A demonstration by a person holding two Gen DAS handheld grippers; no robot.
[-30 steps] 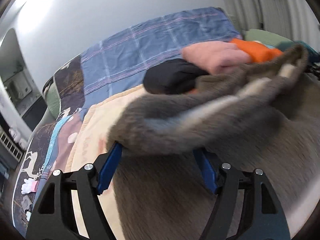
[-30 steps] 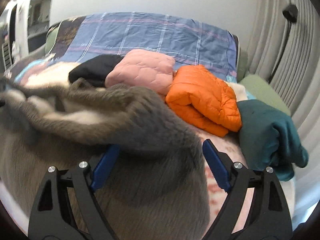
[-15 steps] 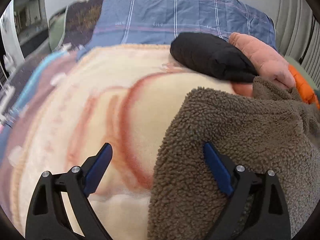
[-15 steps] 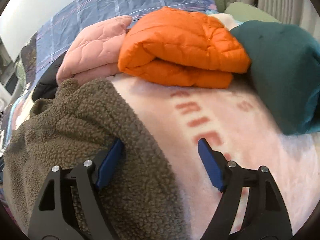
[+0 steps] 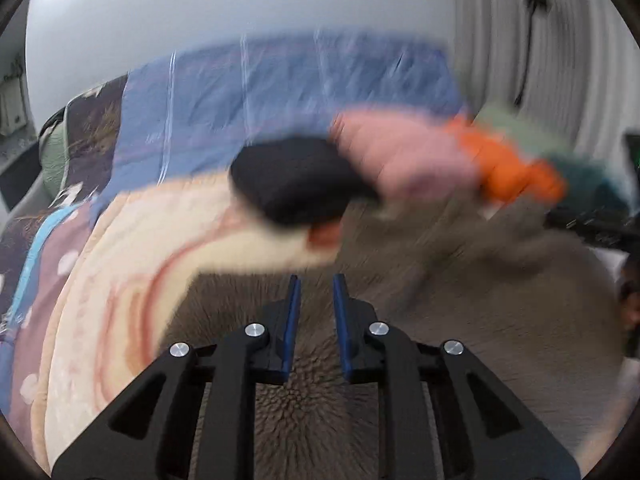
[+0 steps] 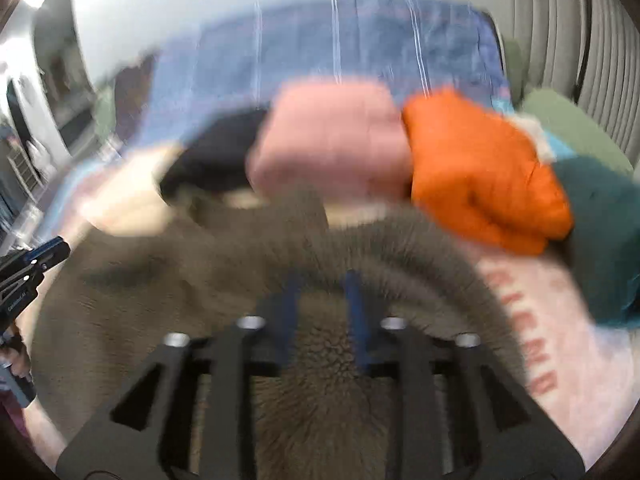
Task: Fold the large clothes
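Note:
A brown fleece garment (image 5: 460, 320) lies spread over the cream blanket (image 5: 120, 280) on the bed. My left gripper (image 5: 316, 280) sits on the garment's left part. Its jaws are closing and stand narrow, with a pinch of fleece between the blue pads. My right gripper (image 6: 322, 276) is at the fleece's (image 6: 160, 300) right edge, jaws closing on a raised fold that bulges between and over the fingers. Both views are motion-blurred. Each gripper shows at the edge of the other's view: the left gripper (image 6: 36, 260), the right gripper (image 5: 592, 228).
Behind the fleece runs a row of folded clothes: black (image 5: 296, 180), pink (image 5: 408, 160), orange (image 5: 516, 172) and teal (image 6: 600, 232). A blue plaid cover (image 5: 300, 92) lies beyond them against the wall. A pleated curtain (image 6: 580, 32) hangs at the right.
Both grippers stood wide open half a second ago, straddling the fleece's edges; now both have narrowed onto fleece. Both views have swung and blurred, and the garment's edges look bunched up.

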